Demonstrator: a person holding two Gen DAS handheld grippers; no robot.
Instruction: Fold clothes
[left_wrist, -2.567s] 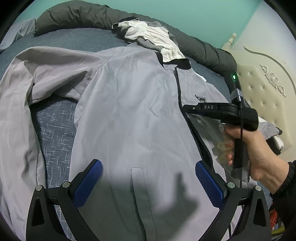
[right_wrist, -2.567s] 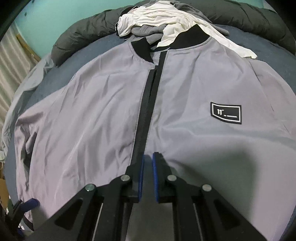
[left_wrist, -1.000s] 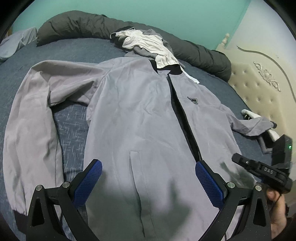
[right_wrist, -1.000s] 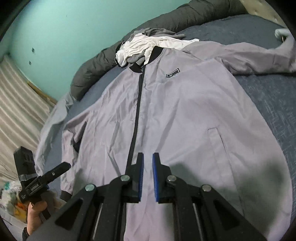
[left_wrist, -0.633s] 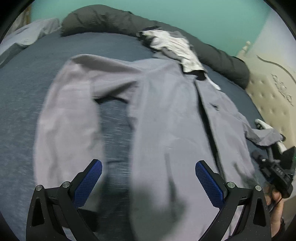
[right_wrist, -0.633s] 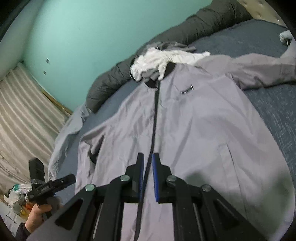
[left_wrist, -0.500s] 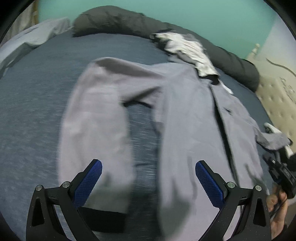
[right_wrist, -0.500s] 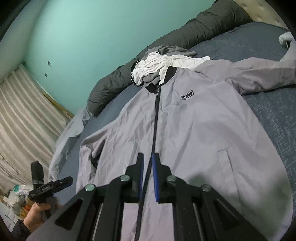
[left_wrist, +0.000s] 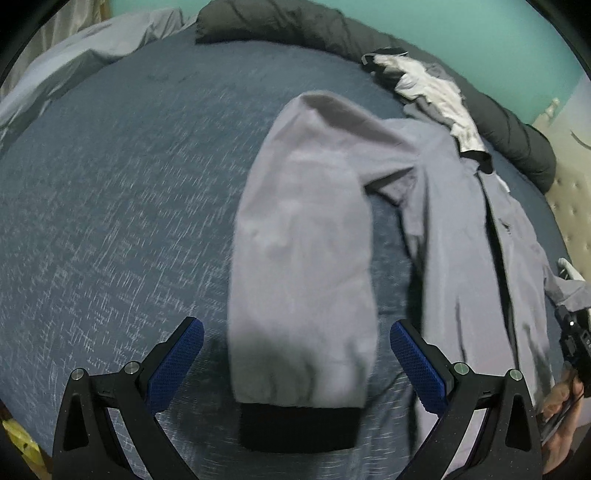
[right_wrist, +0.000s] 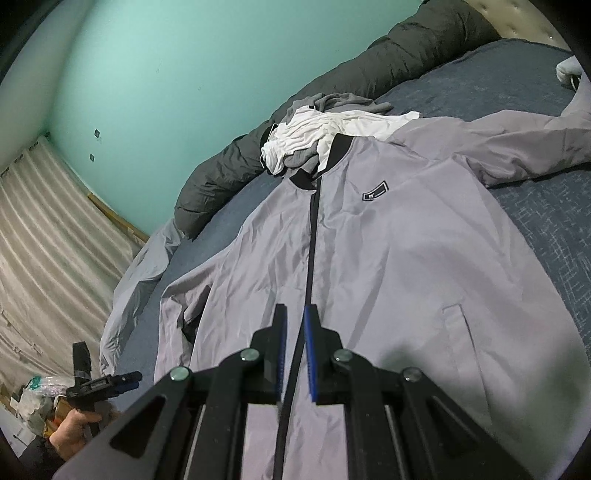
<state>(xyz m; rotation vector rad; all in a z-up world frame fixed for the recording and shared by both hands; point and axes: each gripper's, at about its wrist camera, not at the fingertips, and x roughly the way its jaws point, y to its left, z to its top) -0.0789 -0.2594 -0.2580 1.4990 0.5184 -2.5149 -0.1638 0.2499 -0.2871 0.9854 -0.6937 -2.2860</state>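
1. A dark blue bed (left_wrist: 110, 206) is filling the room below a teal wall (right_wrist: 184, 74).
2. A grey jacket (right_wrist: 388, 266) is lying flat on the bed, zipped, collar toward a heap of white and grey clothes (right_wrist: 325, 133).
3. The left hand-held gripper (left_wrist: 295, 365) is hovering with fingers spread wide over the jacket's sleeve (left_wrist: 303, 266), just above its black cuff (left_wrist: 299, 428), gripping nothing.
4. The right hand-held gripper (right_wrist: 295, 354) is hanging over the jacket's zip near the hem, jaws nearly together and empty.

Dark blue woven bedspread (left_wrist: 129, 192); long dark grey padded bolster (right_wrist: 229, 166) along teal painted wall (right_wrist: 166, 66); beige tufted headboard (left_wrist: 569, 206); striped beige curtain (right_wrist: 40, 236).
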